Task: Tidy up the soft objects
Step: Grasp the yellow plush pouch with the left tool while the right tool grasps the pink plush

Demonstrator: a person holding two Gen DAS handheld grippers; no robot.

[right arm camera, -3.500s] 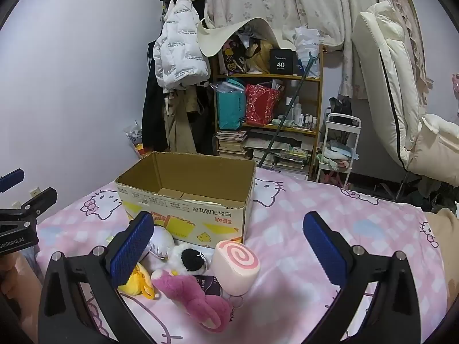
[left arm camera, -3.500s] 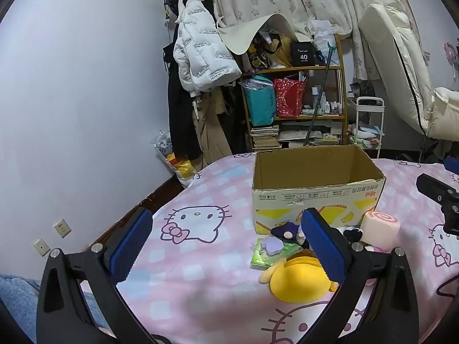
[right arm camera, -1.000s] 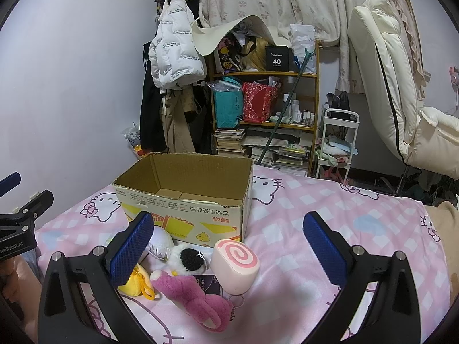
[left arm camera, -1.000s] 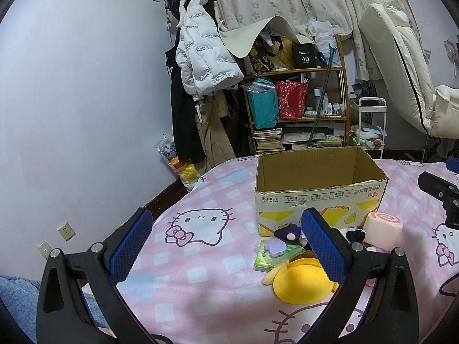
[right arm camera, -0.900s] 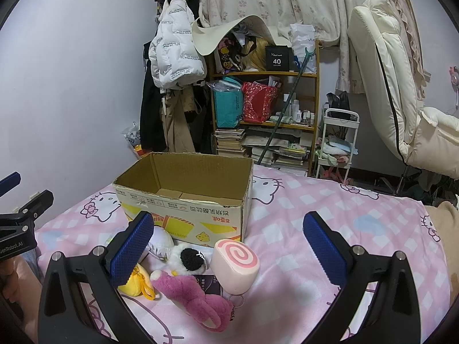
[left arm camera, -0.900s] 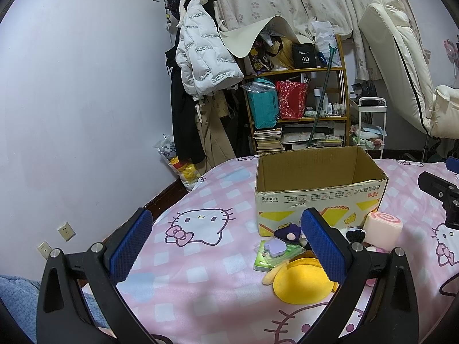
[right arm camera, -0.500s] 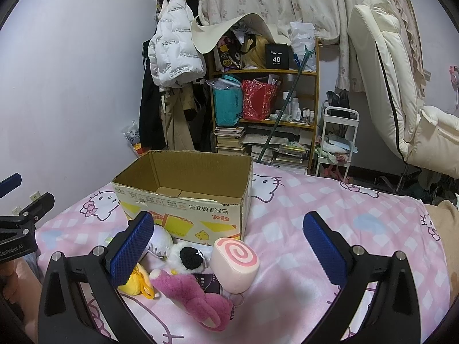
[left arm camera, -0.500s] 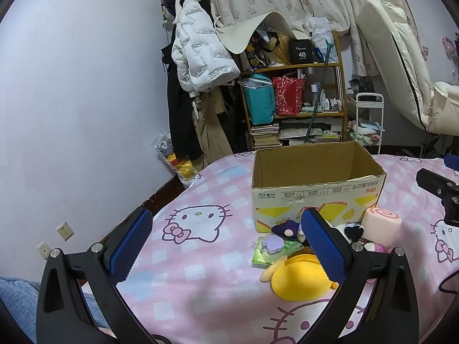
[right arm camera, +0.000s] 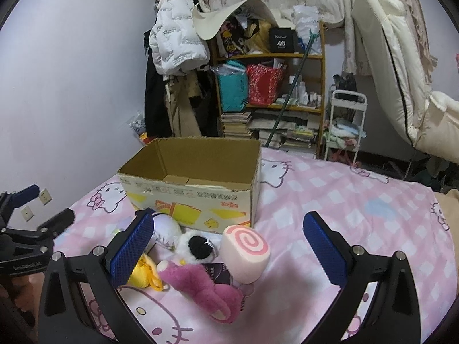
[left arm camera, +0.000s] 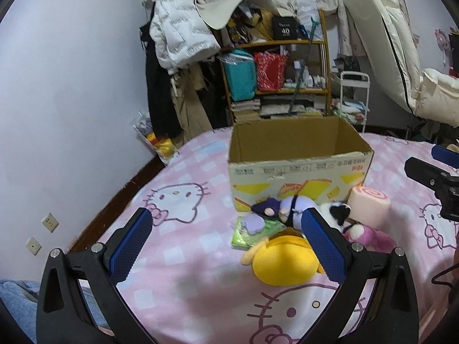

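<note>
An open cardboard box [left arm camera: 298,169] [right arm camera: 195,197] stands on the pink Hello Kitty bedspread [left arm camera: 183,206] [right arm camera: 344,200]. In front of it lies a heap of soft toys: a yellow plush [left arm camera: 279,262] [right arm camera: 143,273], a purple plush [left arm camera: 282,207] [right arm camera: 166,229], a black-and-white plush [left arm camera: 337,215] [right arm camera: 198,248], a magenta plush [left arm camera: 373,236] [right arm camera: 206,289] and a pink swirl-roll cushion [left arm camera: 370,205] [right arm camera: 246,250]. My left gripper [left arm camera: 226,246] is open, just short of the yellow plush. My right gripper [right arm camera: 226,246] is open above the heap, holding nothing.
A green packet [left arm camera: 252,232] lies under the purple plush. A cluttered shelf [left arm camera: 275,80] [right arm camera: 269,86], hanging coats [left arm camera: 178,43] and a white trolley [right arm camera: 344,126] stand beyond the bed. A cream chair [right arm camera: 401,71] rises at the right. The other gripper shows at each view's edge.
Both views have closed in slightly on the box and the toys. Both grippers stay open and no toy has moved.
</note>
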